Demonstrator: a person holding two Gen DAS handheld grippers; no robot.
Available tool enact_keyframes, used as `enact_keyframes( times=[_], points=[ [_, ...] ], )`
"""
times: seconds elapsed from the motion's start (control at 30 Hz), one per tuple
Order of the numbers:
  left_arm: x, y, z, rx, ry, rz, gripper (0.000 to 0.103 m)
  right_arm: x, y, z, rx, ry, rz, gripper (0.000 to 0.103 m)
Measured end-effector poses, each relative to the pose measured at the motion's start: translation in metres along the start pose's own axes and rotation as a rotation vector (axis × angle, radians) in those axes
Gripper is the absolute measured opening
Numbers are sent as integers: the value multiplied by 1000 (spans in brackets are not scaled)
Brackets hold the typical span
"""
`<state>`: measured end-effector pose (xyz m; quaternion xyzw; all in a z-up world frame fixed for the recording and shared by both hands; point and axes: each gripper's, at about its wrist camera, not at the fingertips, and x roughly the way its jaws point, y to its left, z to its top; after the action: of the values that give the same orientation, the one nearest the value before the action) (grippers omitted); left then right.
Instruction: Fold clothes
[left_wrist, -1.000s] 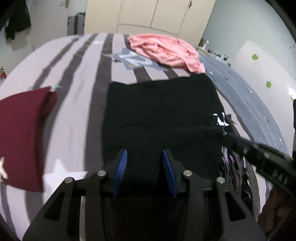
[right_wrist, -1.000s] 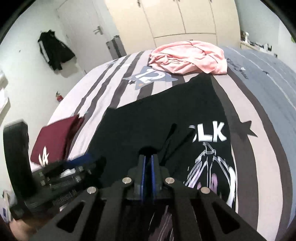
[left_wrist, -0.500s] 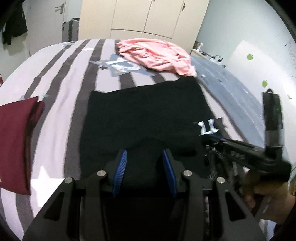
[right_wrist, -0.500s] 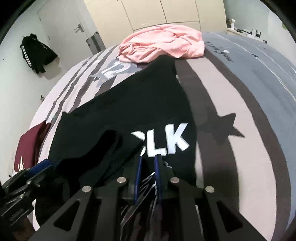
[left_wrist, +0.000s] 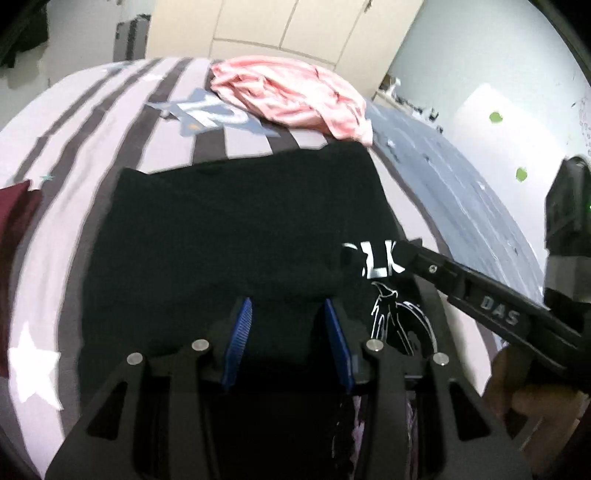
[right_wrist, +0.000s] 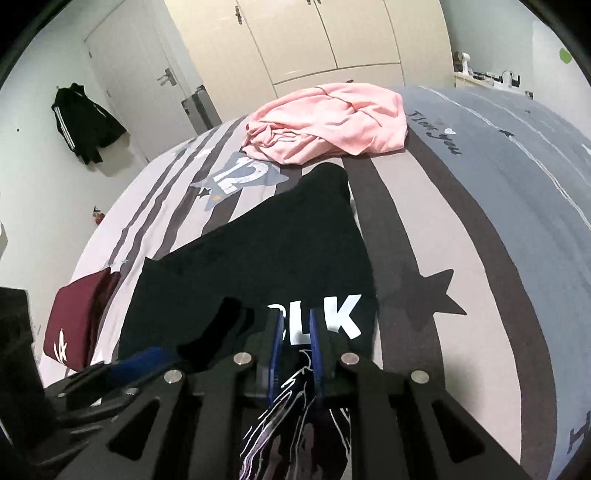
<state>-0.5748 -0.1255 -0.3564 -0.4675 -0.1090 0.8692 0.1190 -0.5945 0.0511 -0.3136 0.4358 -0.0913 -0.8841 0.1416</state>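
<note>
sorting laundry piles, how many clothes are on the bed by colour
black: 1, the black t-shirt
pink: 1, the pink garment
maroon: 1, the maroon garment
total: 3

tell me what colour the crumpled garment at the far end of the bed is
Pink. The crumpled garment shows best in the right wrist view, lying on the striped bed.

Ahead of you a bed in a grey-and-white striped cover (right_wrist: 424, 229) fills the room, with tall cream wardrobe doors (right_wrist: 332, 37) at the far wall, a white door with a metal handle (right_wrist: 140, 74) far left, and a pale wall with green stickers (left_wrist: 495, 122) on the right.
</note>
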Motion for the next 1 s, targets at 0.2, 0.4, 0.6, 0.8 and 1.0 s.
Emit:
enact_keyframes(
  times=[0.2,0.4,0.6,0.8,1.0],
  points=[
    [1,-11,-4,59,11,-25,41,11,-4,-3,-2,28,-8,13],
    [-32,3,17,19,-116,-45,42,15,-18,-1,15,24,-27,13],
    [21,8,23,-1,7,-4,41,28,-23,5,-8,48,-48,14],
    [19,8,28,15,-2,-36,42,35,-32,8,-9,56,-62,14],
    [-7,45,67,-16,-125,95,42,38,-30,27,-30,18,-60,14]
  ],
)
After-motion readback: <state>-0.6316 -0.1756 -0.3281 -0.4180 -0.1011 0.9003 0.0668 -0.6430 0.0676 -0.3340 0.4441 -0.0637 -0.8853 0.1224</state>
